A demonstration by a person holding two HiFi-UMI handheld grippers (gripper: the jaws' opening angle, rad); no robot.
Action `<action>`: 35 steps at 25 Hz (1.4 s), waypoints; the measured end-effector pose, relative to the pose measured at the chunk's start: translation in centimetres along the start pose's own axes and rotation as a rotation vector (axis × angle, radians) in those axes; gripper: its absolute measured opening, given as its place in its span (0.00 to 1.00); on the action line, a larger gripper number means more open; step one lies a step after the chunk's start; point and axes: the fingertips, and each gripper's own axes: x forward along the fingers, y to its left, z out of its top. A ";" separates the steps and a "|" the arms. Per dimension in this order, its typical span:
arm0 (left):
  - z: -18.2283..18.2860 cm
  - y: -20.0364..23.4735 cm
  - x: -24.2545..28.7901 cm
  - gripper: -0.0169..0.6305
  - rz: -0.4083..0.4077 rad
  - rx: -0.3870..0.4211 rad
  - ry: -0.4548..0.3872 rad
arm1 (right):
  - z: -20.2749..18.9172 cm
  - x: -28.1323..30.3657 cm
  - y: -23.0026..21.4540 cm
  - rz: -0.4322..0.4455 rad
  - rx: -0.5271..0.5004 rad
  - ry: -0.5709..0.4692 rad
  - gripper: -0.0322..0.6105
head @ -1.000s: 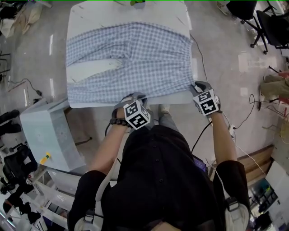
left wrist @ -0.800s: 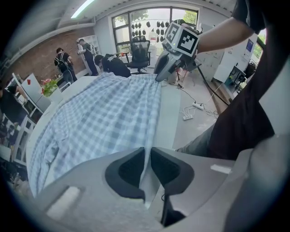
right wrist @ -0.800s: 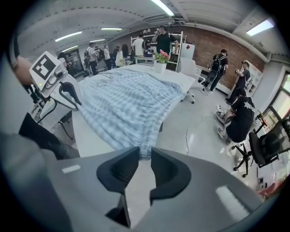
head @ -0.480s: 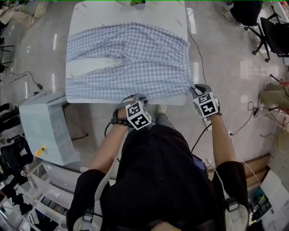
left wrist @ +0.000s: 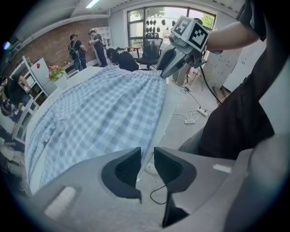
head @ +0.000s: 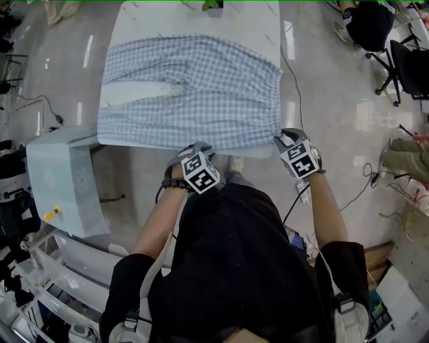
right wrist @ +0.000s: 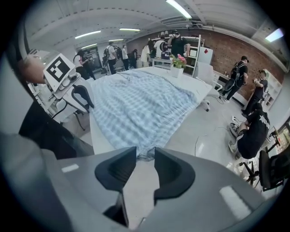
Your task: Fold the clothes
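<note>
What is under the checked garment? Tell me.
A white table lies under the blue-checked garment, showing at the far end and in the gap between the legs. The cloth covers the rest of the top, so anything beneath it there is hidden.

I am in a big open lab or workshop hall. Around my white table (head: pixel 261 20) I see a brick wall (right wrist: pixel 224 45), long ceiling lamps (right wrist: pixel 177 8), black office chairs (head: pixel 409 59) and cables (head: pixel 373 175) on a shiny floor (head: pixel 335 114). Several people (right wrist: pixel 239 72) stand in groups at the back.

Blue-and-white checked trousers (head: pixel 194 87) lie spread flat on the white table (head: pixel 161 20); legs side by side.
</note>
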 end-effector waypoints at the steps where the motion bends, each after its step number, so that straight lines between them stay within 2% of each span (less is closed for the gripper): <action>1: 0.0 0.0 0.0 0.18 0.004 -0.007 -0.001 | 0.1 0.0 0.1 0.005 -0.013 0.002 0.26; 11: -0.3 -0.3 -1.0 0.19 0.039 -0.052 -0.012 | 0.0 -0.5 0.4 0.018 -0.051 -0.015 0.26; 18: 0.3 0.5 -2.6 0.22 0.065 -0.063 -0.048 | 0.6 -1.4 1.0 0.004 -0.154 -0.036 0.31; 20: 0.2 0.8 -2.6 0.22 0.077 -0.042 -0.042 | 0.7 -1.6 1.3 0.003 -0.242 -0.050 0.32; 25: -1.1 1.4 -2.5 0.25 0.082 -0.010 -0.023 | 0.0 -1.5 1.8 0.032 -0.577 -0.037 0.33; 31: -2.0 2.0 -2.6 0.26 0.083 0.000 -0.022 | -1.7 -0.4 1.3 0.054 -0.853 0.029 0.35; 35: -2.8 2.3 -2.3 0.28 0.082 0.003 0.001 | -2.3 0.4 1.8 0.039 -1.084 0.035 0.36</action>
